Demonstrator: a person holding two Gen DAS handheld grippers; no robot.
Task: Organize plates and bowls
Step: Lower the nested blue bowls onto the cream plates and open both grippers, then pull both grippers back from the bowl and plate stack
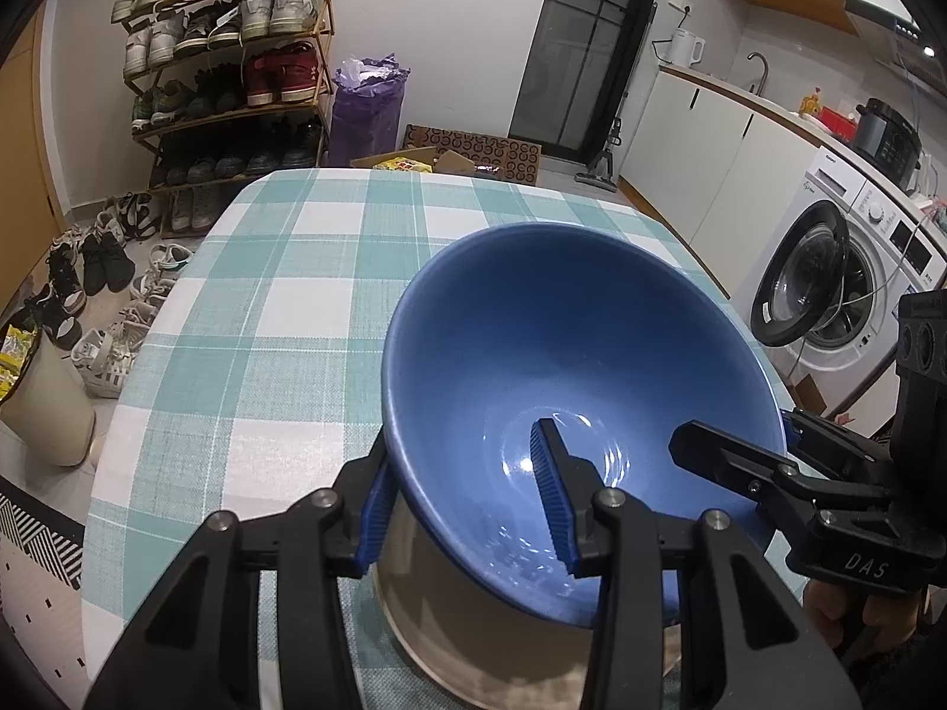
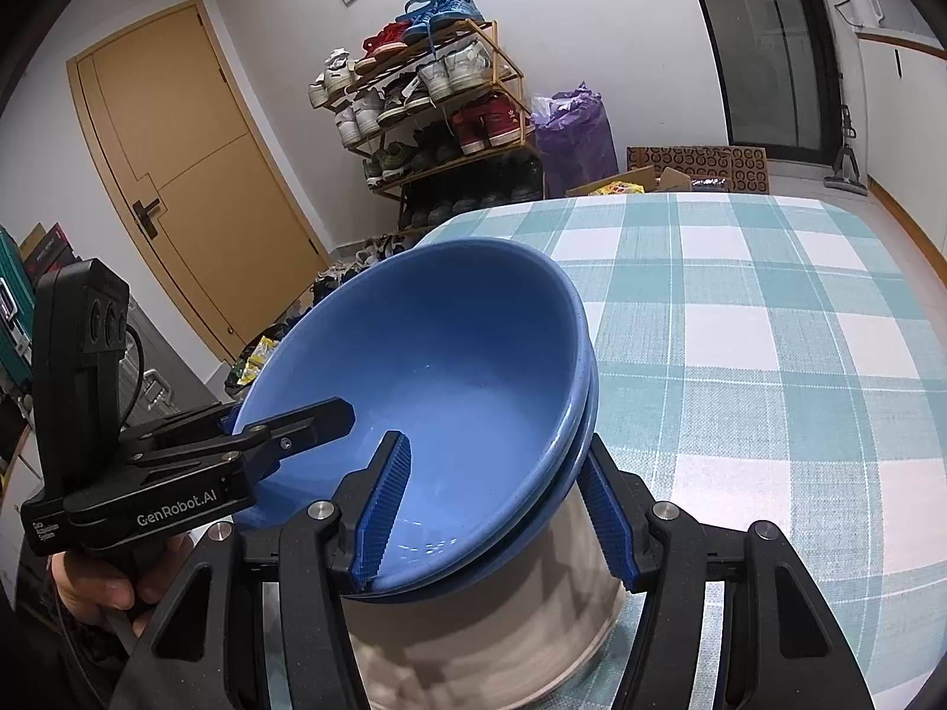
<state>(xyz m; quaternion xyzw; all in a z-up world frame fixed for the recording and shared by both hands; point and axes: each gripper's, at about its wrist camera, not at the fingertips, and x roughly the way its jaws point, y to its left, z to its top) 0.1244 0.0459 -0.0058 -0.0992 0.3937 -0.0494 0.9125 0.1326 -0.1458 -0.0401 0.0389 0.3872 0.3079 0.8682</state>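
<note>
At the near edge of the checked tablecloth (image 1: 284, 272), the left gripper (image 1: 467, 503) straddles the near-left rim of the blue bowl (image 1: 580, 367), one ribbed pad outside the wall and one inside. The pads sit close on that wall, so I judge it clamped on the bowl, probably to steady it.

The right wrist view shows two rims, so this is a nested stack, a second blue bowl (image 2: 583, 432) just under the top one, on a pale cylindrical base (image 2: 491, 609).

The right gripper (image 2: 497, 509) bites the opposite rim the same way, its wider span taking both walls. Two opposed grips suit lifting or seating the stack level without tipping.
</note>
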